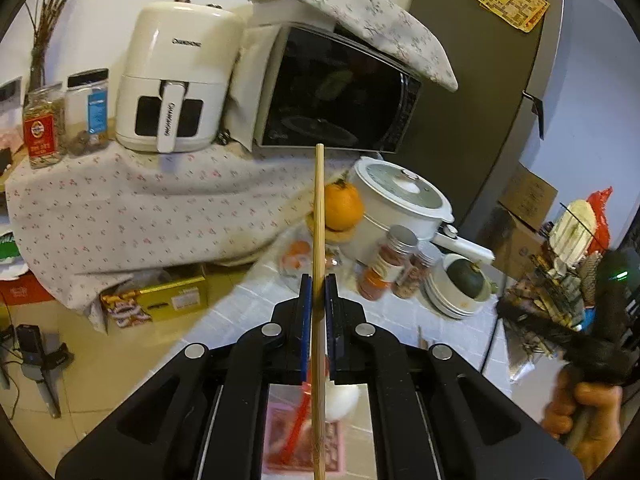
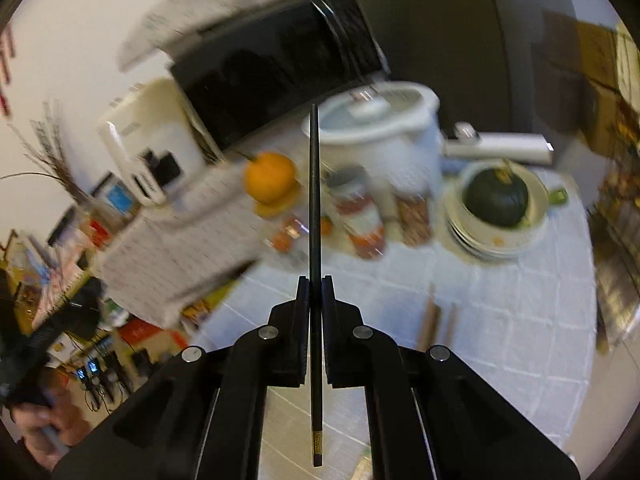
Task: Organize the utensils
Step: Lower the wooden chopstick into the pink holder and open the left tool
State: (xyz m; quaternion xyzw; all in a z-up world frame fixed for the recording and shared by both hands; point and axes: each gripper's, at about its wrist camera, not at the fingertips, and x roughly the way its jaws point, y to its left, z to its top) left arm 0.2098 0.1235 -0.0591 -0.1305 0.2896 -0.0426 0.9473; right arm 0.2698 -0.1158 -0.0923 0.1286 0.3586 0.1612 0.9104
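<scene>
Fingers of the left gripper (image 1: 319,280) are clamping a pale bamboo chopstick (image 1: 319,240), which is running straight along the gap between the blue-edged pads and sticking out well past their tips, above the white tiled counter (image 1: 240,312). Fingers of the right gripper (image 2: 315,282) are pressing together on a thin black chopstick (image 2: 315,200) with a small gold band near its rear end; it is likewise lying along the gap and pointing forward over the same counter (image 2: 500,320). Both chopsticks are hanging in the air, touching nothing but the pads. Beyond them on the counter are sitting a round orange fruit (image 1: 342,206), a white lidded electric pot with a long handle (image 1: 400,200), two spice jars with metal lids (image 1: 394,260) and a dark green squash (image 2: 496,196) resting in a stack of white bowls (image 2: 492,240). Further back, a cream air fryer (image 1: 176,80) and a black microwave under a floral cloth (image 1: 340,92) are standing on a cloth-covered surface. Two more sticks (image 2: 436,320) are lying on the counter, too blurred to identify. At the edge of the left wrist view, a person's hand (image 1: 584,412) is gripping the other tool's handle.
</scene>
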